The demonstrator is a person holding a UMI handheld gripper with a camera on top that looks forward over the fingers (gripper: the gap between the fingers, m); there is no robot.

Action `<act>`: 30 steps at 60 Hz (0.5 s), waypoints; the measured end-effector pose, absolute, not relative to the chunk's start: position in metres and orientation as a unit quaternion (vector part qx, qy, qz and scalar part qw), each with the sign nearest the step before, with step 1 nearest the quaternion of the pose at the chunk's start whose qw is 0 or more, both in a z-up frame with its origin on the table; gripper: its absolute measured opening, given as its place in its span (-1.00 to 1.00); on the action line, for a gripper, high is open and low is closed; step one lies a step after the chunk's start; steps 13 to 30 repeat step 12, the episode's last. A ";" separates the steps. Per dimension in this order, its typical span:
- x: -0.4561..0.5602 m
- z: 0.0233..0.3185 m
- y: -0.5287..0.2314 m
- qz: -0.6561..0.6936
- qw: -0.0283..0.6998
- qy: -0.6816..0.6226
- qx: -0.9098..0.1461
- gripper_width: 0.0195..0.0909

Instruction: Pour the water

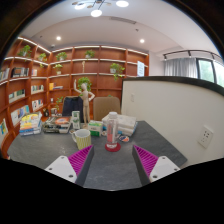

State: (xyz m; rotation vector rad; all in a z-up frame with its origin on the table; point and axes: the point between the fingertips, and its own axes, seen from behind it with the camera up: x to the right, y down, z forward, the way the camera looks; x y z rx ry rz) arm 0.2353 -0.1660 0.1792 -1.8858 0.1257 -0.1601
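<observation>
The gripper [112,158] hangs over a grey worktop [45,148], its fingers [79,160] spread wide apart with magenta pads facing inward. Just ahead, about midway between them, a small clear cup [112,133] with a pink base stands upright, its long axis vertical and mouth up; neither finger touches it. Beyond it sits a clear container [122,124], and to its left a yellow-green cup [82,138]. Further left lie coloured boxes [30,124] and other clutter. A white partition [180,110] stands to the right, shelves [25,85] with plants behind.
</observation>
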 end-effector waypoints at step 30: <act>0.245 0.188 -0.177 -0.081 0.586 0.056 -0.804 0.76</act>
